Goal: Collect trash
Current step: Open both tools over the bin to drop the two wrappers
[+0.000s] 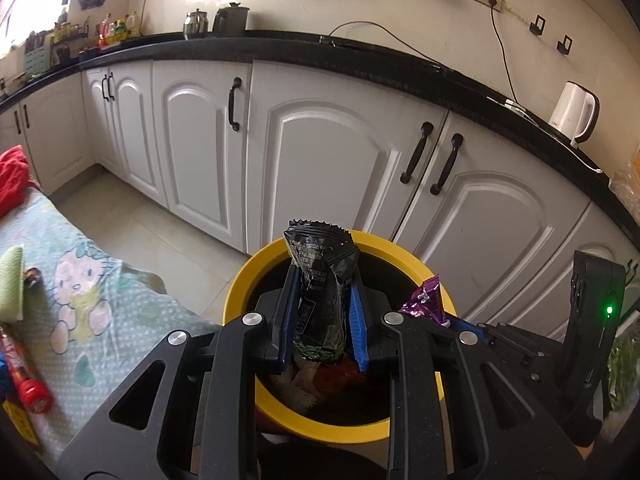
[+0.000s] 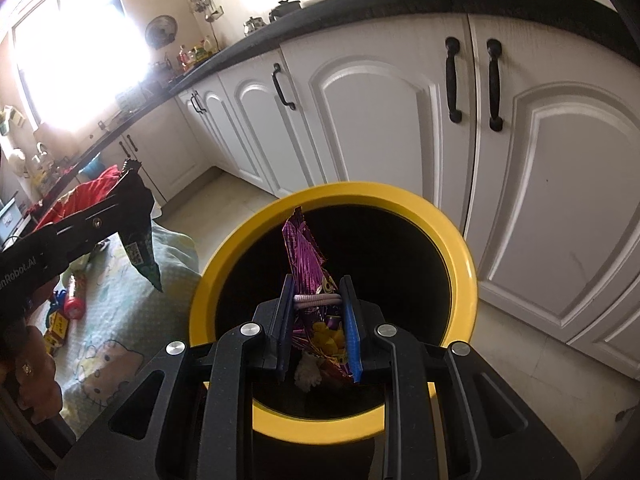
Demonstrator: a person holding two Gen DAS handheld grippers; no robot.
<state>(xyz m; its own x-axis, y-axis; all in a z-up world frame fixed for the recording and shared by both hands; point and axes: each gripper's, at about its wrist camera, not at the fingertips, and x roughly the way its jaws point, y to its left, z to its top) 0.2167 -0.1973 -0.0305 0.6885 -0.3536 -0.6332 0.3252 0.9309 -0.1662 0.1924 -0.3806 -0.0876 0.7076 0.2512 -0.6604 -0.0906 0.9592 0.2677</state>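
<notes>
My left gripper [image 1: 322, 304] is shut on a black snack wrapper [image 1: 322, 276] and holds it over the yellow trash bin [image 1: 236, 280]. My right gripper [image 2: 318, 312] is shut on a purple snack wrapper [image 2: 306, 256] with a pink hair band around it, right above the bin's dark opening; the bin's rim [image 2: 460, 256] rings it. The purple wrapper [image 1: 426, 296] also shows at the right in the left wrist view. The left gripper with the black wrapper [image 2: 138, 224] shows at the left in the right wrist view. Some white and red trash lies in the bin.
A table with a Hello Kitty cloth [image 1: 88, 280] stands left of the bin, with a red tube [image 1: 24, 372], a green cloth [image 1: 12, 280] and red fabric [image 1: 12, 180] on it. White cabinets [image 1: 320, 152] under a black counter stand behind. A white kettle [image 1: 574, 112] is on the counter.
</notes>
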